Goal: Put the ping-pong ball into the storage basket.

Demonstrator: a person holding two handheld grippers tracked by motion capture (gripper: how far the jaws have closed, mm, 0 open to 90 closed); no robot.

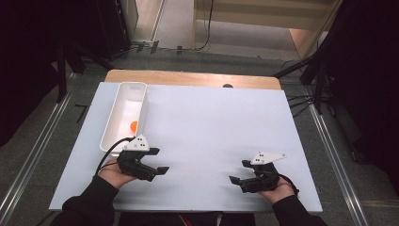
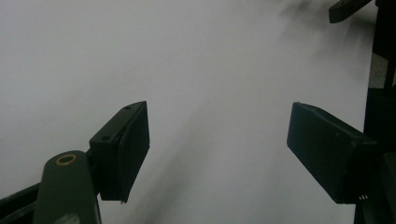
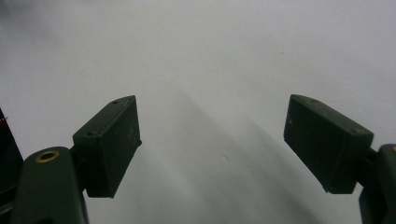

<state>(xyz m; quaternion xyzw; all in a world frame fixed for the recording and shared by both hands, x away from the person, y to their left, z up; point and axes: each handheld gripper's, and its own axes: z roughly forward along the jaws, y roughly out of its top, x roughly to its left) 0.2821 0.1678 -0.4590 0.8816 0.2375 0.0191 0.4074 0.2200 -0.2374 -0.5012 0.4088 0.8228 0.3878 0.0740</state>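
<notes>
Both of your grippers sat low over the near part of the white board (image 1: 211, 127) in the high view, each cupped in a hand. Your left gripper (image 1: 157, 161) pointed toward the middle of the board, its jaws spread with bare surface between them, and your left hand (image 1: 115, 173) held it just below the near end of the white tray (image 1: 111, 123). That long tray lay along the board's left edge, and a small orange object (image 1: 133, 125) rested inside it against the right wall, toward the near end. Your right gripper (image 1: 240, 172) faced inward from the near right side, jaws likewise apart and gripping nothing, with your right hand (image 1: 278, 189) behind it. The two grippers were well apart. A wooden table (image 1: 188, 77) edge showed beyond the board's far side.

From the left gripper view, your two black jaws stood wide apart over plain white board (image 2: 187, 56), with nothing between them. A dark jaw tip of the other gripper (image 2: 348, 8) showed at the upper right corner.

From the right gripper view, your jaws were again spread wide above the bare white surface (image 3: 210, 46), holding nothing. A dark strip ran down the left edge; I cannot tell what it was.
</notes>
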